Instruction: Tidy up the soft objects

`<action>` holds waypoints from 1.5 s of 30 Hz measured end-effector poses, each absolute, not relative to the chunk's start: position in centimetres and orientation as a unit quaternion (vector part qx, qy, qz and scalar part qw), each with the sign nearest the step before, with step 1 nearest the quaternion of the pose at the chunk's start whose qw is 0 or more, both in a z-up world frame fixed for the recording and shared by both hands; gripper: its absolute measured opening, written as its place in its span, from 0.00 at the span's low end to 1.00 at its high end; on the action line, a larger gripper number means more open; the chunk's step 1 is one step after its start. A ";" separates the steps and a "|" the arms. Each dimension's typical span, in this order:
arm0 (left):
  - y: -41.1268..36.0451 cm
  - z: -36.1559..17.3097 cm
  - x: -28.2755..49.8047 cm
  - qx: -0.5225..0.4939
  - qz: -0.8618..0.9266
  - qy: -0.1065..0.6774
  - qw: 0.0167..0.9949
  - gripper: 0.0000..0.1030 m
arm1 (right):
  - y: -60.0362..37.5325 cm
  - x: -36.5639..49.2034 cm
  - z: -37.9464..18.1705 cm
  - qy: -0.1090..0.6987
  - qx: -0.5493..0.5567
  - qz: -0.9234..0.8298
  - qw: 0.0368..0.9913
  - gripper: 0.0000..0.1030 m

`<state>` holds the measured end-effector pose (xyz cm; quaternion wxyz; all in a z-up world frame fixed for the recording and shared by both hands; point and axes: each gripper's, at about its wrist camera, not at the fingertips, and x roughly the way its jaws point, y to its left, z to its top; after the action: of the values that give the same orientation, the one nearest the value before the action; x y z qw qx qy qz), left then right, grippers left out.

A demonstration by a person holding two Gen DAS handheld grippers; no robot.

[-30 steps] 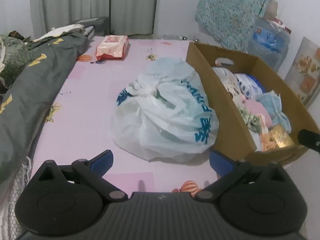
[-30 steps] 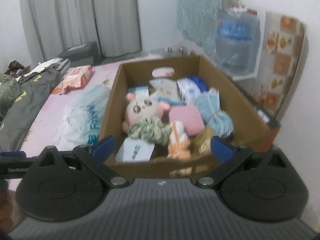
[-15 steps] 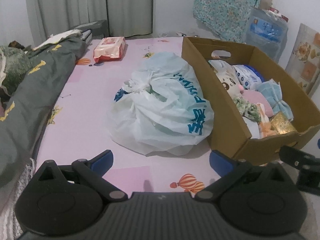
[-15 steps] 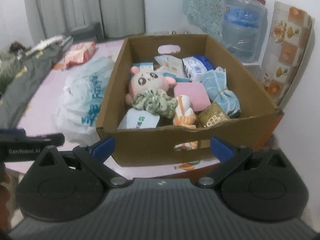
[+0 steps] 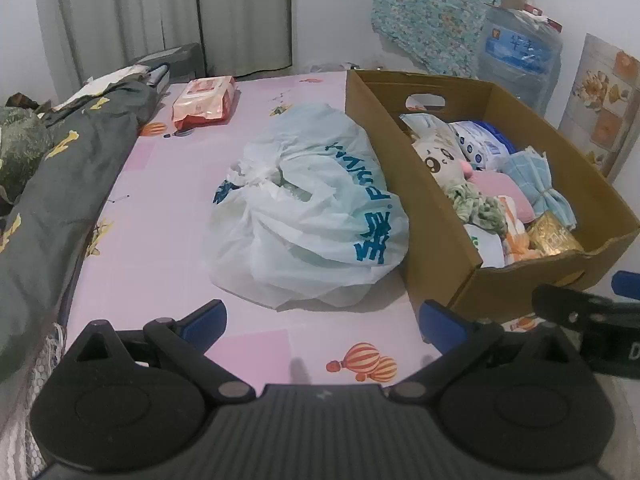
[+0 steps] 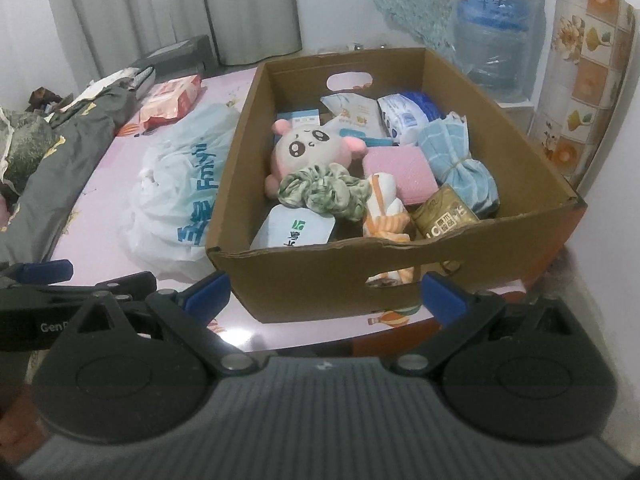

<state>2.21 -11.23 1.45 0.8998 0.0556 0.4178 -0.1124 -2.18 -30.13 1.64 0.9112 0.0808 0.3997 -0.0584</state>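
Soft objects fill the cardboard box [image 6: 400, 276], which occupies the centre and right of the right wrist view and the right side of the left wrist view, resting on a bed with a pink patterned sheet [image 5: 168, 208].

Left wrist view, left to right:
- Dark grey blanket [image 5: 60, 184] bunched along the left edge.
- Red-and-white wipes pack [image 5: 203, 102] at upper left, lying flat on the sheet, well apart from the box.
- White plastic bag [image 5: 308, 216] with blue lettering at centre, knotted at the top, touching the box's left wall.
- Left gripper [image 5: 323, 320] at the lower edge, jaws spread wide, nothing between them, hovering over bare sheet in front of the bag.
- Right gripper visible at the lower right edge, in front of the box's near corner.

Right wrist view, left to right:
- Left gripper's arm at the lower left edge.
- Right gripper [image 6: 326, 294] at the lower centre, jaws spread wide and holding nothing, facing the box's near wall.
- Inside the box: white pouch with green mark [image 6: 294, 230] at the near left; pink-eared plush toy [image 6: 308, 148] behind it; green scrunchie [image 6: 322, 192] lying against the plush's lower edge; orange-striped cloth [image 6: 386, 210] at centre; pink pad [image 6: 400, 174] just behind it; gold packet [image 6: 444, 220] at near right; tied blue cloth bundle [image 6: 456, 158] along the right wall; white and blue packs [image 6: 404, 114] at the far end.
- Water jug [image 6: 496, 40] and floral panel [image 6: 584, 80] at upper right, beyond the box.
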 end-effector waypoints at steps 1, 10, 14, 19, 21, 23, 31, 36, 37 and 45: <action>-11.3 1.4 2.2 0.058 -0.114 0.417 0.900 1.00 | -30.0 -2.1 1.6 0.401 0.080 -0.058 0.911 0.99; -11.3 1.6 2.4 0.048 -0.115 0.420 0.899 1.00 | -30.0 -1.8 1.1 0.408 0.081 -0.058 0.907 0.99; -11.5 1.7 2.2 0.055 -0.111 0.414 0.902 1.00 | -30.2 -1.8 0.9 0.410 0.085 -0.060 0.906 0.99; -11.7 1.8 2.1 0.057 -0.109 0.412 0.903 1.00 | -30.3 -1.8 1.0 0.408 0.081 -0.064 0.907 0.99; -11.7 1.9 2.1 0.057 -0.109 0.411 0.903 1.00 | -30.3 -1.8 1.0 0.407 0.082 -0.064 0.907 0.99; -11.6 1.8 2.1 0.055 -0.110 0.411 0.903 1.00 | -30.2 -1.8 1.1 0.407 0.080 -0.065 0.908 0.99; -11.4 1.9 2.2 0.051 -0.108 0.412 0.903 1.00 | -29.9 -1.8 1.3 0.406 0.067 -0.067 0.909 0.99; -11.4 1.9 2.2 0.051 -0.107 0.412 0.904 1.00 | -29.8 -1.8 1.3 0.407 0.067 -0.068 0.909 0.99; -11.4 1.9 2.2 0.051 -0.107 0.412 0.903 1.00 | -29.8 -1.8 1.3 0.407 0.066 -0.068 0.909 0.99; -11.4 1.9 2.1 0.050 -0.103 0.412 0.904 1.00 | -29.7 -1.8 1.3 0.407 0.066 -0.067 0.908 0.99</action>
<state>2.11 -11.43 1.87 0.9041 0.0496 0.4117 -0.1034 -1.78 -29.69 1.32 0.9085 0.0657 0.4072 -0.0675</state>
